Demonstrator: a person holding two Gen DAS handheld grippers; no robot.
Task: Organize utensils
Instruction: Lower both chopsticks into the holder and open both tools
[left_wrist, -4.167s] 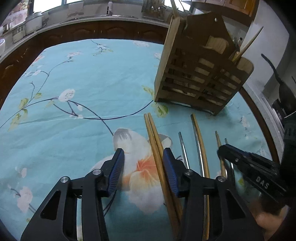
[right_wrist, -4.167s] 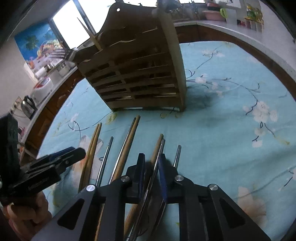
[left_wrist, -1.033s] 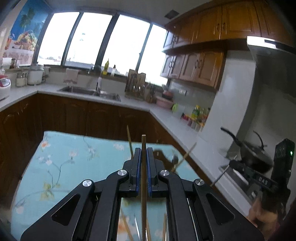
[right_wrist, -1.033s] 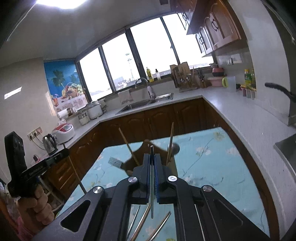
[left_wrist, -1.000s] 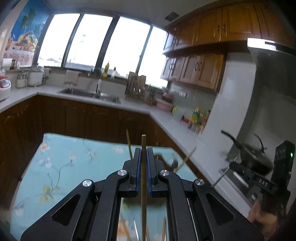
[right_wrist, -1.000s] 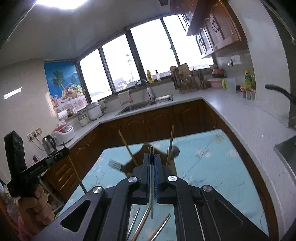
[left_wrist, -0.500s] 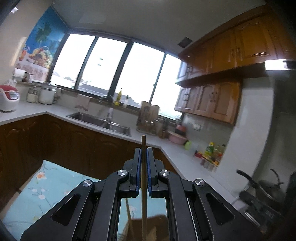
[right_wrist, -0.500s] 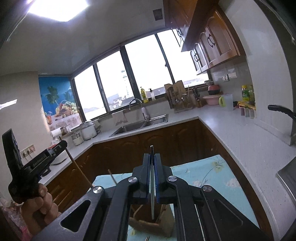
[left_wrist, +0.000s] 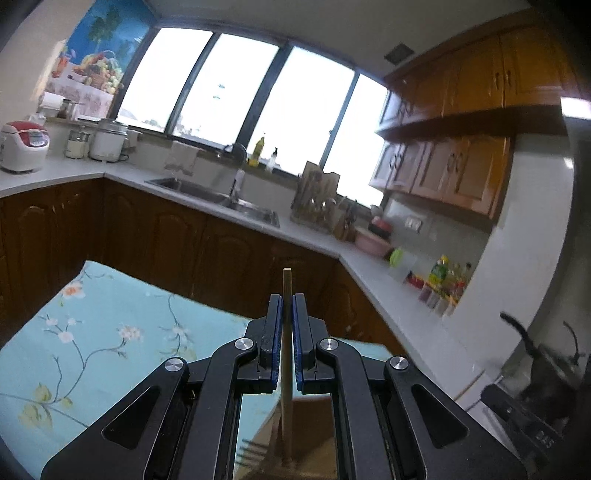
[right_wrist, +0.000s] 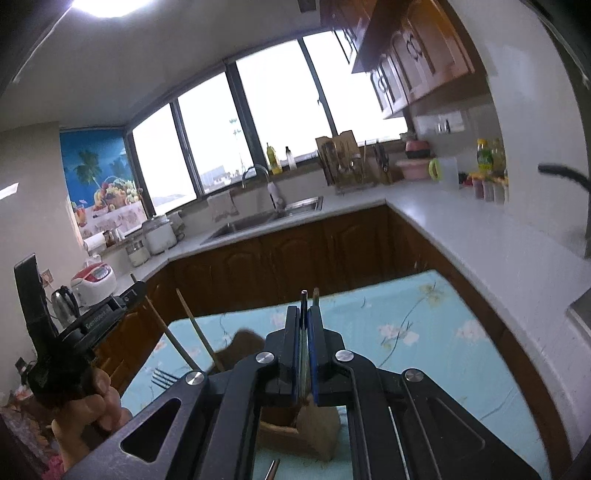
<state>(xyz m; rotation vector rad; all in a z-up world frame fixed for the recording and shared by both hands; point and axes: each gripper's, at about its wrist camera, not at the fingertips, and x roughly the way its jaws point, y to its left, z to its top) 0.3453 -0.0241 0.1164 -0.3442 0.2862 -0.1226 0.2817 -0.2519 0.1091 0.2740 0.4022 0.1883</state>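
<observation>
Above floral tablecloth (left_wrist: 92, 332), upright wooden chopstick (left_wrist: 286, 354) (tip up)

Wooden holder (right_wrist: 317, 424) mostly behind tongs, perhaps slatted

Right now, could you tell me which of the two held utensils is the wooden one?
The chopstick clamped upright in the left gripper: it is pale wood, whereas the right gripper grips a thin, dark metal utensil.

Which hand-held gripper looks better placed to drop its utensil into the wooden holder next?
Probably the left hand-held gripper: its chopstick hangs upright with its lower end already at the wooden holder.
</observation>
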